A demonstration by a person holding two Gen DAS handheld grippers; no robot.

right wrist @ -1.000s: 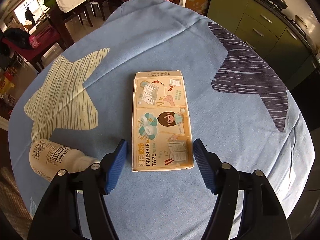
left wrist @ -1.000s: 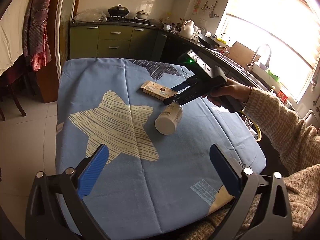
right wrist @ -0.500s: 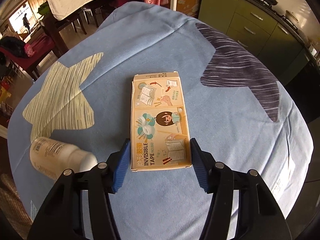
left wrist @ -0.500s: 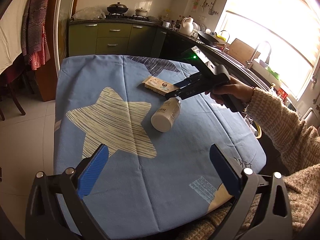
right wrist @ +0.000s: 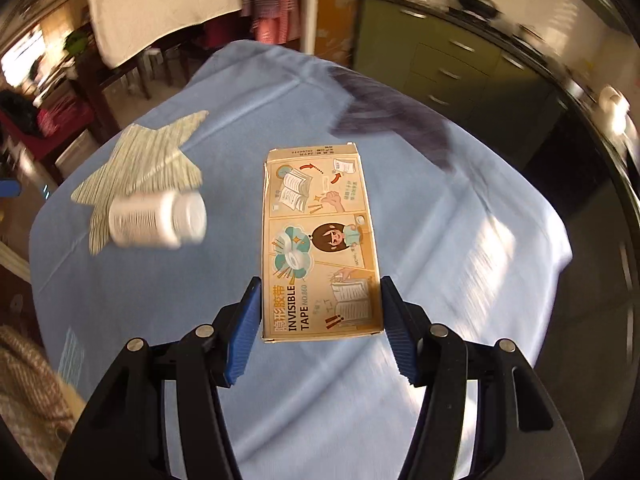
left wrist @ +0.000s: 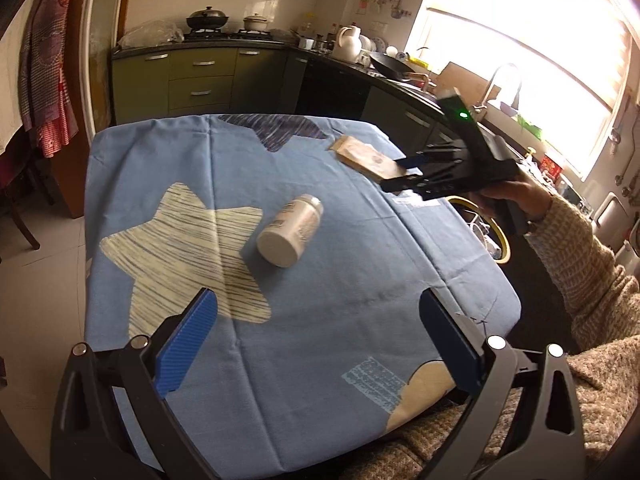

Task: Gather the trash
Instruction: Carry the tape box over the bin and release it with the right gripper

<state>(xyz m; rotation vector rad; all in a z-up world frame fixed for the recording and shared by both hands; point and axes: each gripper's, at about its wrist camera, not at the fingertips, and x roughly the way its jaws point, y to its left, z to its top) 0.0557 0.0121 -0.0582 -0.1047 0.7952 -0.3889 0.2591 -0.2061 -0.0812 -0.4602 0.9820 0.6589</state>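
A flat tan invisible-tape box [right wrist: 318,240] is clamped at its near end in my right gripper [right wrist: 320,308] and held above the blue star tablecloth [right wrist: 440,240]. It also shows in the left wrist view [left wrist: 362,156], off the right side of the table, with my right gripper [left wrist: 408,172] on it. A white plastic bottle [left wrist: 290,230] lies on its side mid-table; it also shows in the right wrist view [right wrist: 158,220]. My left gripper [left wrist: 320,336] is open and empty above the table's near edge.
A yellow-rimmed bin [left wrist: 486,226] stands on the floor right of the table. Green kitchen cabinets [left wrist: 196,80] and a counter with pots lie beyond. A dark chair [left wrist: 20,200] stands at the left. My sleeved arm [left wrist: 580,268] reaches in from the right.
My right gripper closed on the tape box, lifted it off the cloth and carried it right, toward the table edge. The bottle stayed. My left gripper stayed open.
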